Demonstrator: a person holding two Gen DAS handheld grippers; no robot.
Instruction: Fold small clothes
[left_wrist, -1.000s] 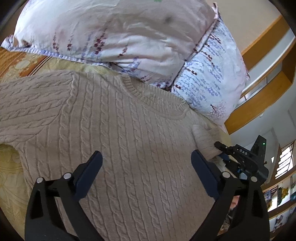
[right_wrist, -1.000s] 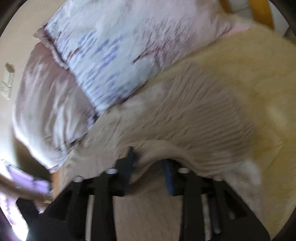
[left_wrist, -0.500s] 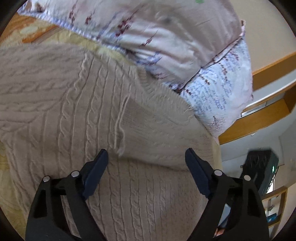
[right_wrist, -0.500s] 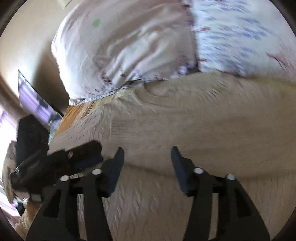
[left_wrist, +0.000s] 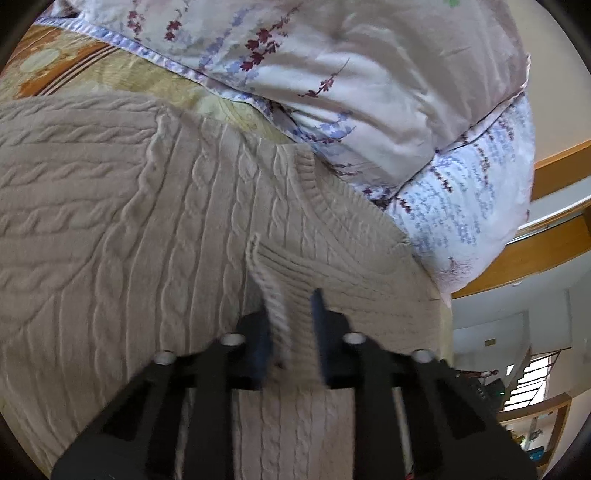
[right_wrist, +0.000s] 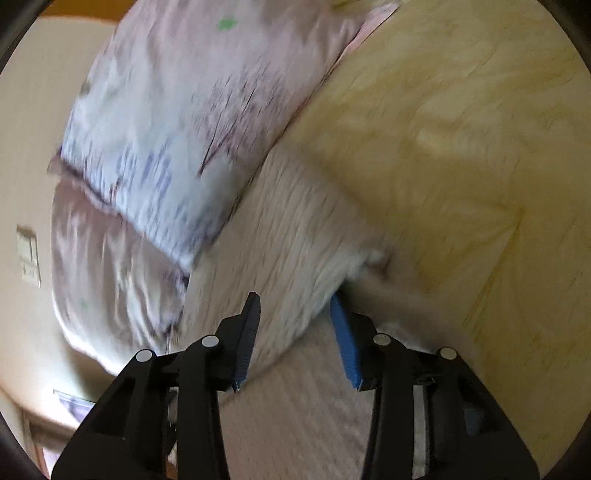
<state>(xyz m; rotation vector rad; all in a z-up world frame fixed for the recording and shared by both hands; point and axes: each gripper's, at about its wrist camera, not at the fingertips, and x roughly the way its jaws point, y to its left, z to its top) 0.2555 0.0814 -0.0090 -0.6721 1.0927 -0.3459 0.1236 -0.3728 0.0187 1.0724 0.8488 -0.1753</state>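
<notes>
Since half a second ago the left gripper (left_wrist: 291, 321) has gone from spread wide to clamped on the ribbed cuff of the folded-over sleeve (left_wrist: 332, 254), pinning that fold in place. The beige cable-knit sweater (left_wrist: 122, 221) lies flat on the yellow bedspread (right_wrist: 461, 129), its collar near the floral pillows (left_wrist: 369, 74). The right gripper (right_wrist: 295, 328), jaws part-spread, straddles the sweater's blurred right edge without clamping, probably seeking a hold.
</notes>
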